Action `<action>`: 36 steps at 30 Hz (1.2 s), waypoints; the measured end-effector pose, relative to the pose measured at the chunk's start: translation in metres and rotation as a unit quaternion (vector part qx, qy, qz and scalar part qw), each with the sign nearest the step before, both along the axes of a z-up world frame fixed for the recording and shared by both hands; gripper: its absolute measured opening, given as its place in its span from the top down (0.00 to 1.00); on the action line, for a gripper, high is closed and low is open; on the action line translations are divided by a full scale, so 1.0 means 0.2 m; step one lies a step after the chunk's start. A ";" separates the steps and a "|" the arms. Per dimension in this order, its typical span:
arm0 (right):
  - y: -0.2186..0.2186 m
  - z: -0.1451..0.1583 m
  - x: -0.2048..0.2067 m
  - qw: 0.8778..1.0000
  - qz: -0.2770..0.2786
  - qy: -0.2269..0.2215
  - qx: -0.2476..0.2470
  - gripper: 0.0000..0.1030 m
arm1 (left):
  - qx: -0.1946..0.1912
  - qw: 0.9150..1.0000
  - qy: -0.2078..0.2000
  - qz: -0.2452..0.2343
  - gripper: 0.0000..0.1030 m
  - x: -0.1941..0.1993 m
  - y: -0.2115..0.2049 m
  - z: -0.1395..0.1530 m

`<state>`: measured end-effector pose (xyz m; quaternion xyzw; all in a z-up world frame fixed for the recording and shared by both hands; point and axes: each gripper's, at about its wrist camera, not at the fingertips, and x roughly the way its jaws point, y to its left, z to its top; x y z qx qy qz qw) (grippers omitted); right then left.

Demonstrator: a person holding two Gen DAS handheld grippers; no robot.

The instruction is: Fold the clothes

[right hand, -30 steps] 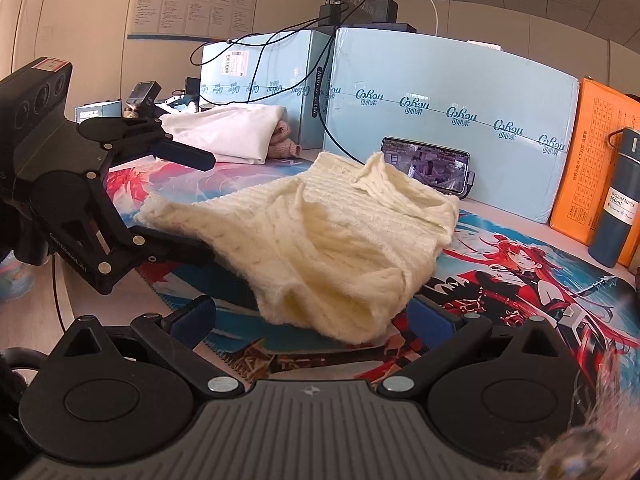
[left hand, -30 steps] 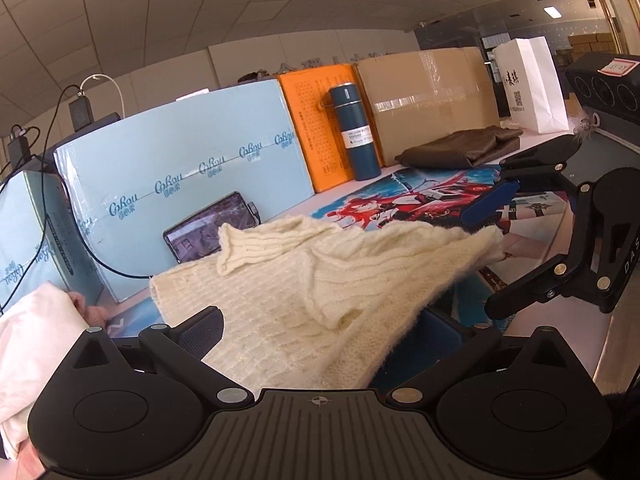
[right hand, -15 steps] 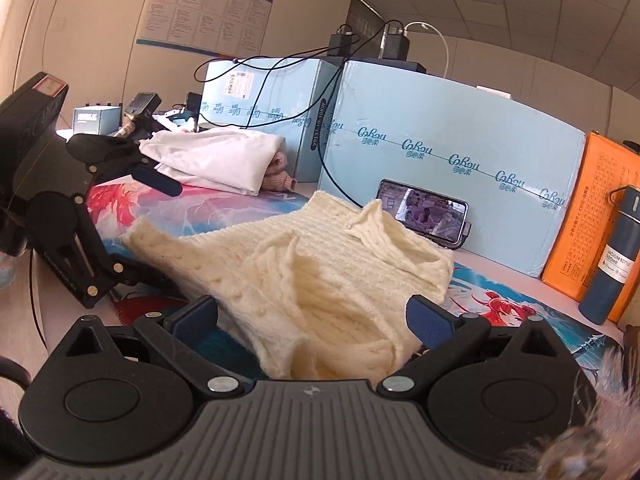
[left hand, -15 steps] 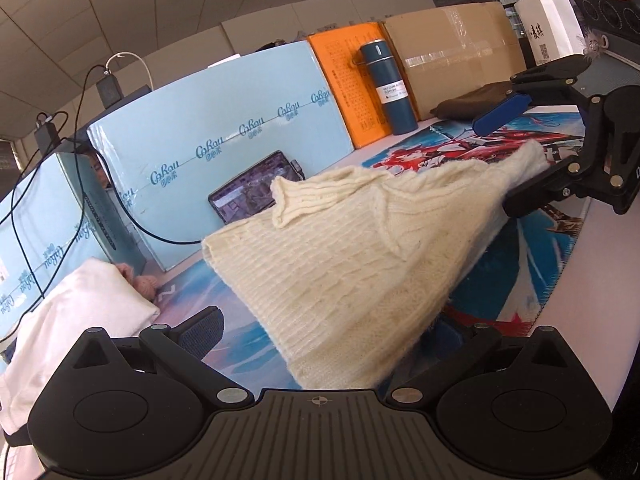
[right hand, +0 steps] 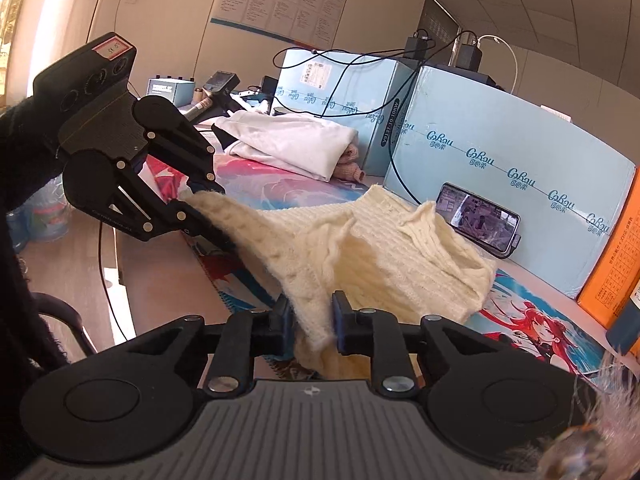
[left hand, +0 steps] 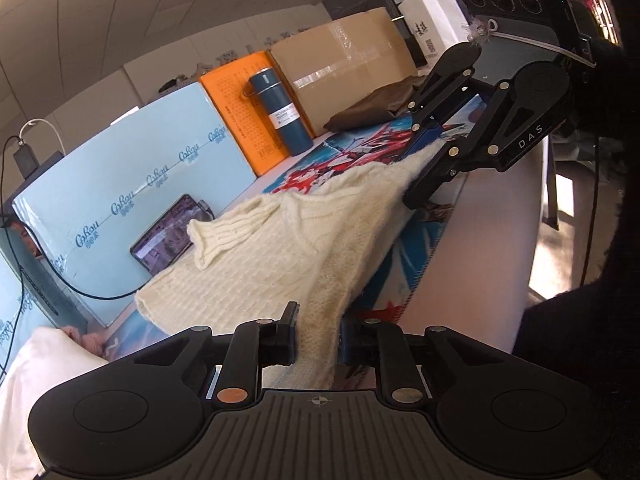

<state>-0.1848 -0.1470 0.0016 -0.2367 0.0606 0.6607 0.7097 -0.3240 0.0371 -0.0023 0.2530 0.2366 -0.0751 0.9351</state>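
Note:
A cream cable-knit sweater (left hand: 288,240) lies partly on the printed anime mat (left hand: 404,272), its near edge lifted. My left gripper (left hand: 318,338) is shut on one near corner of it. My right gripper (right hand: 312,320) is shut on the other near corner (right hand: 316,316). In the left wrist view the right gripper (left hand: 428,148) pinches the sweater's far right tip. In the right wrist view the left gripper (right hand: 196,200) pinches the left tip, and the sweater (right hand: 384,252) sags between them. Its far part rests on the mat (right hand: 528,320).
Light blue boxes (left hand: 132,184) line the back, with a phone (left hand: 168,236) leaning on one. An orange box (left hand: 248,108), a blue flask (left hand: 280,108), a cardboard box (left hand: 344,68) and a dark folded garment (left hand: 372,108) stand right. A white folded garment (right hand: 292,140) lies left.
Both grippers have closed on the sweater's near corners; before, their jaws stood wide open around it. The near edge has risen off the mat and stretched between them.

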 end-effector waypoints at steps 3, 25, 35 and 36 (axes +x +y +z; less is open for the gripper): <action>-0.12 0.09 -0.06 0.999 0.012 -0.008 0.032 0.82 | -0.017 0.999 0.005 -0.039 0.83 -0.08 -0.04 0.09; 0.51 0.16 0.51 0.983 -0.131 -0.020 0.131 0.82 | -0.315 0.929 -0.112 0.158 0.56 0.47 0.66 0.17; 0.73 0.03 0.72 0.969 -0.227 0.007 0.097 0.75 | -0.316 0.920 -0.066 0.223 0.82 0.75 0.77 0.05; 0.73 0.02 0.73 0.966 -0.240 0.019 0.097 0.72 | -0.319 0.918 -0.065 0.228 0.83 0.75 0.79 0.05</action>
